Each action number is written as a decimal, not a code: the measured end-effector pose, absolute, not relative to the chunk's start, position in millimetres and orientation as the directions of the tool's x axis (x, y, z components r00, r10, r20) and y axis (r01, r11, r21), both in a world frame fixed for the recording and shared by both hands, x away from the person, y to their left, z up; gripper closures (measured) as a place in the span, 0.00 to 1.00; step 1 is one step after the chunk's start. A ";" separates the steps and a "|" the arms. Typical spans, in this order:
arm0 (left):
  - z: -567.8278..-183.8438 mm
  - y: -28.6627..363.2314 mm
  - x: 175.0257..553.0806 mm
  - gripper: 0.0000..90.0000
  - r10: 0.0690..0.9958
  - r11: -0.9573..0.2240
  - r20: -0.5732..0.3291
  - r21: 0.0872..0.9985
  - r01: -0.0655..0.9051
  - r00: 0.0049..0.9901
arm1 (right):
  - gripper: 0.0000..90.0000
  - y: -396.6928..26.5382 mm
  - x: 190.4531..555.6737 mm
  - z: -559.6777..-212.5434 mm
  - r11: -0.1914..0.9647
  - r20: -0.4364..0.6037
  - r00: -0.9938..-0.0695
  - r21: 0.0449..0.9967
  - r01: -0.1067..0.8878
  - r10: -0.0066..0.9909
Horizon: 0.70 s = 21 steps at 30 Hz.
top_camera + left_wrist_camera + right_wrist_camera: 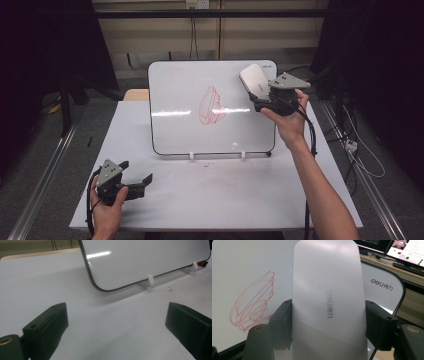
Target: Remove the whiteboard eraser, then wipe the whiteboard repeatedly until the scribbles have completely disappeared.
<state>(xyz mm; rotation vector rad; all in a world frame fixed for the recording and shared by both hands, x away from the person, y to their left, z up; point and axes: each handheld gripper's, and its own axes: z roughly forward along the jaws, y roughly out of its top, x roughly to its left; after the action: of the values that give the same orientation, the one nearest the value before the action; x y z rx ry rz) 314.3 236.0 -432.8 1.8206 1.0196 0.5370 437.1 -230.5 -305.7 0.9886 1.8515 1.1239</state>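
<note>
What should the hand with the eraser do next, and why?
Probably slide the eraser leftward and down onto the red scribble. The right gripper holds the eraser by the whiteboard's top right corner, and the scribble is unwiped. The left gripper rests open on the table.

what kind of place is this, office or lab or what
Most likely a lab or recording room set up for handling tests: a white table on metal rails, black curtains at both sides, and computer monitors behind the whiteboard. The right hand-held gripper holds a whiteboard eraser.
</note>
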 end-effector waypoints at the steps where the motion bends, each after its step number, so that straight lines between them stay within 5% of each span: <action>1: -432.8 236.0 314.2 0.05 0.828 -0.204 -0.068 0.888 0.412 0.556 | 0.35 -229.6 436.2 -306.8 0.320 -0.200 -0.426 0.919 0.232 0.882; 21: -434.0 238.0 316.3 0.05 0.826 -0.196 -0.080 0.887 0.418 0.558 | 0.35 -198.8 422.6 -319.9 0.348 -0.213 -0.502 0.917 0.193 0.838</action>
<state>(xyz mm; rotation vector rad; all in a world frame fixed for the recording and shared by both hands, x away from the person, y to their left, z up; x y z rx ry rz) 316.3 238.0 -434.0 1.8160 1.0223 0.5240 422.6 -198.8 -319.9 0.9002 1.9090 1.1670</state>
